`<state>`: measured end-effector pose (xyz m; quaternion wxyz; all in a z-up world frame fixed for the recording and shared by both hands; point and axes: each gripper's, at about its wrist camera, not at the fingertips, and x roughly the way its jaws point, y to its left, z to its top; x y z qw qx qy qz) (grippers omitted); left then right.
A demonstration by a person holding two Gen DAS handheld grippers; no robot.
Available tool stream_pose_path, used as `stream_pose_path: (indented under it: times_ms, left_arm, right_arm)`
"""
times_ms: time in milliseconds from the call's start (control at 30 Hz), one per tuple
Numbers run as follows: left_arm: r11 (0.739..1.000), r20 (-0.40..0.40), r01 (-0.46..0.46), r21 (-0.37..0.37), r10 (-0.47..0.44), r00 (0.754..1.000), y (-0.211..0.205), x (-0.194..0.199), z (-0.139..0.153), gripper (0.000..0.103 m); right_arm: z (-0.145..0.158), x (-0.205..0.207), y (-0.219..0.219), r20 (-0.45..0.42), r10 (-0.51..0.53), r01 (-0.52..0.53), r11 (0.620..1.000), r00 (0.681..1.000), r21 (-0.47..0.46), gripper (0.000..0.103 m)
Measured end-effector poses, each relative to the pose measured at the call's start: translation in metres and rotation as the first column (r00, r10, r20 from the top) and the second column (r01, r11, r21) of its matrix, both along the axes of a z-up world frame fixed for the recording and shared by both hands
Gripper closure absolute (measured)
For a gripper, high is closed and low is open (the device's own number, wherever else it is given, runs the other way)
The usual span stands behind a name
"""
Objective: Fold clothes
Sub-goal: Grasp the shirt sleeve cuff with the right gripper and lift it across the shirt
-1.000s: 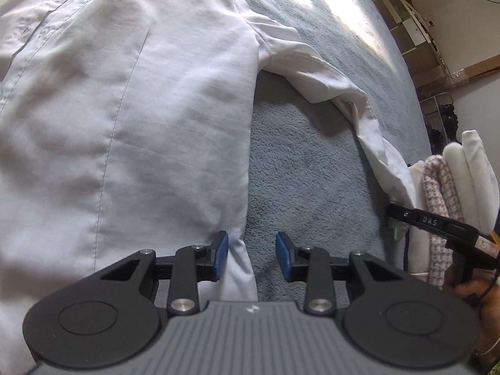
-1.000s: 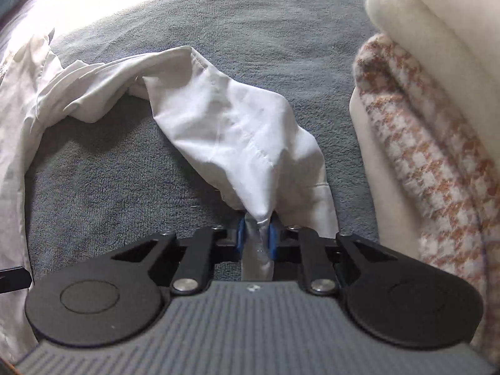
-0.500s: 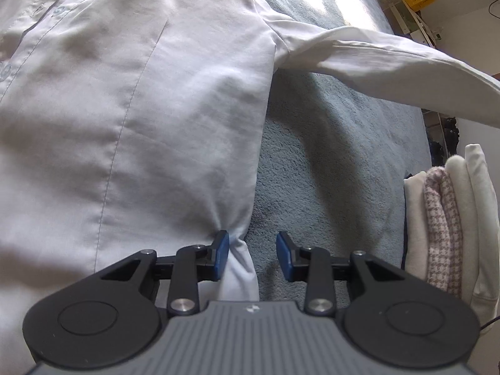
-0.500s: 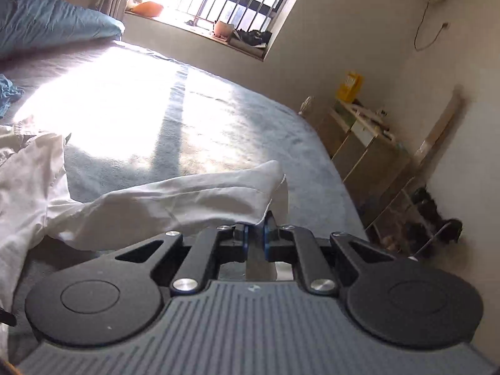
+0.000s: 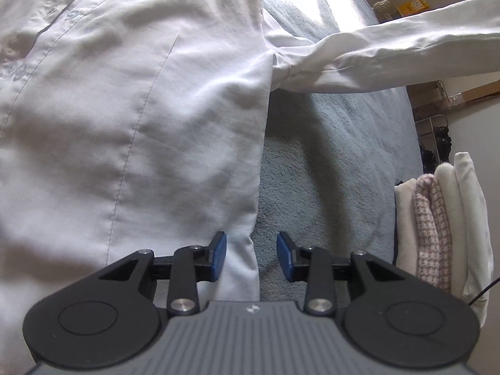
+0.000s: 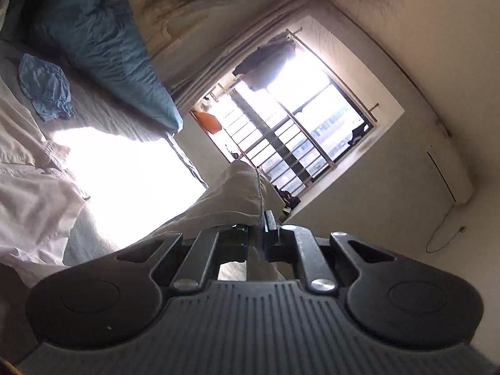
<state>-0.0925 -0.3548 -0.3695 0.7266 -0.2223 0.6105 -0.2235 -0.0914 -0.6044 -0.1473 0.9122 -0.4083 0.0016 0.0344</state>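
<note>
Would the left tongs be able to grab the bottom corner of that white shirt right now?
Probably yes. The left tongs stand open right at the white shirt, its corner already lying between the blue pads, on the grey blanket, with nothing covering it.

barred window [image 6: 300, 131], blue pillow [image 6: 103, 50], air conditioner [image 6: 450, 175]

Grey bed [image 5: 328, 162] under white shirt [image 5: 125, 109], folded stack [image 5: 437, 228]
</note>
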Motion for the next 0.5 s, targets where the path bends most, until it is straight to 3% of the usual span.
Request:
stream_pose_path:
  times_ms: [100,233,367,500]
  left_arm:
    - [0.997,-0.013,-0.064,-0.037,0.064,0.998,0.021,-0.004,0.008,0.067]
    - [0.986,-0.005,-0.158,-0.053,0.158,0.987,0.060,-0.009,0.022,0.067]
    - [0.967,0.011,-0.256,-0.001,0.256,0.967,0.119,-0.018,0.036,0.067]
    - [0.926,0.026,-0.364,0.104,0.363,0.931,0.198,-0.035,0.048,0.066]
  right_arm:
    - [0.020,-0.009,0.017,-0.012,0.157,-0.156,0.985,0.988,0.070,0.096]
    - [0.036,-0.022,0.049,-0.043,0.362,-0.350,0.921,0.931,0.171,0.096]
    - [0.036,-0.029,0.099,-0.080,0.535,-0.494,0.819,0.841,0.291,0.096]
    - [0.017,-0.036,0.153,-0.139,0.672,-0.583,0.712,0.727,0.393,0.095]
